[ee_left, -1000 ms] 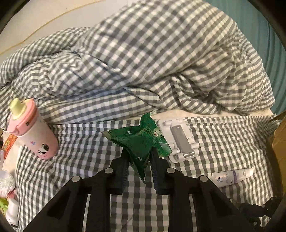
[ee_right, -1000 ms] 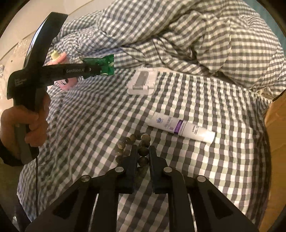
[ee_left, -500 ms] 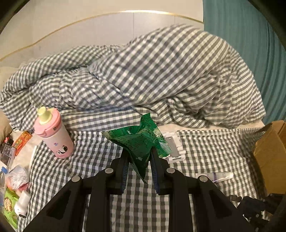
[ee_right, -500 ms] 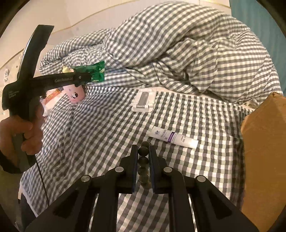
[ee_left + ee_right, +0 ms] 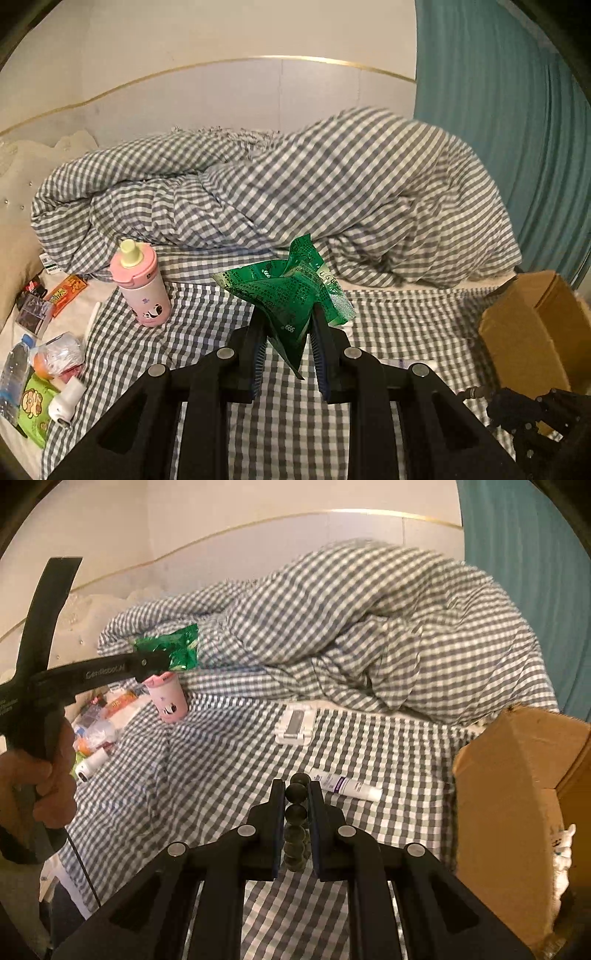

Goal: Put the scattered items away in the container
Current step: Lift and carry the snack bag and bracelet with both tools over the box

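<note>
- Several loose things are lying on the checked sheet (image 5: 229,760): a pink bottle (image 5: 142,286) standing upright, a white tube (image 5: 347,785), a white folding stand (image 5: 295,726) and a heap of small packets (image 5: 44,369) at the left edge.
- Rumpled duvet (image 5: 332,192) is filling the far side; the cardboard box (image 5: 524,797) is sitting open on the right.
- Left gripper (image 5: 286,328) is clenching a crumpled green packet (image 5: 291,295), held above the bed.
- Right gripper (image 5: 296,805) is pinching a dark bead string (image 5: 295,816) that is dangling between its fingers.
- A hand (image 5: 44,775) is gripping the left tool's handle, both tools tilting downward.

Checked bed (image 5: 229,760): pink bottle (image 5: 142,286), white tube (image 5: 345,785), phone stand (image 5: 295,725).
</note>
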The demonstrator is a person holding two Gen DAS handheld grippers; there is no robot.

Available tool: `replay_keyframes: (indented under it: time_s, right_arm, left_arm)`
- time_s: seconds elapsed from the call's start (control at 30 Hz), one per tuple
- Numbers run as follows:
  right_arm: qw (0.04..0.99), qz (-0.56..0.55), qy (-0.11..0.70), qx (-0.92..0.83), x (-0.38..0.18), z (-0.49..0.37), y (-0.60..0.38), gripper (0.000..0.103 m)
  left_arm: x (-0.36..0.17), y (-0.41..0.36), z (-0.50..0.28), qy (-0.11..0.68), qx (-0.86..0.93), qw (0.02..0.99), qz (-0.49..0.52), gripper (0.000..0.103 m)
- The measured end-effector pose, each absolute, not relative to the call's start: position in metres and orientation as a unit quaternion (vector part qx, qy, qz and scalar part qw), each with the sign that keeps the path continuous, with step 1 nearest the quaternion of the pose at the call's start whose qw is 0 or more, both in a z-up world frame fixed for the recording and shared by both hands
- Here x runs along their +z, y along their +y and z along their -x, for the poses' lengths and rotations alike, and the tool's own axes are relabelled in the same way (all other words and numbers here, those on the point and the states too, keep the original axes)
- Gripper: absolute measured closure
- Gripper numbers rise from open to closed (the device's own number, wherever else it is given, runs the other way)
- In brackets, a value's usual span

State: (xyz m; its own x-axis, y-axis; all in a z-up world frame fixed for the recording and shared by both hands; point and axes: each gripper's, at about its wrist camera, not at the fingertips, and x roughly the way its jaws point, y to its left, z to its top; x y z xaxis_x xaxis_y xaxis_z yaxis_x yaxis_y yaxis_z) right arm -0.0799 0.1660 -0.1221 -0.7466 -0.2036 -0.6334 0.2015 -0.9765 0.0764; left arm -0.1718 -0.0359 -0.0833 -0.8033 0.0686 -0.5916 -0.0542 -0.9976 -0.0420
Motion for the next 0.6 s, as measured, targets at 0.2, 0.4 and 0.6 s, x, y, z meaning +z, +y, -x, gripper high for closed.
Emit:
replay_keyframes:
  time_s: [0.2,0.4,0.6]
  right_arm:
    - [0.103,-0.310,0.000,-0.945,-0.095,0.053,0.169,0.092]
    - [0.099,-0.281,0.002,-0.955,-0.069,0.025,0.172,0.092]
    - [0.092,-0.256,0.003,-0.962,-0.049,-0.001,0.177,0.092]
  left_arm:
    - [-0.061,-0.031,0.142,-0.014,0.955,0.035,0.293,0.080]
    - [-0.038,-0.024,0.108,-0.015,0.962,0.041,0.270,0.080]
    - [-0.017,-0.014,0.077,-0.020,0.966,0.051,0.252,0.080]
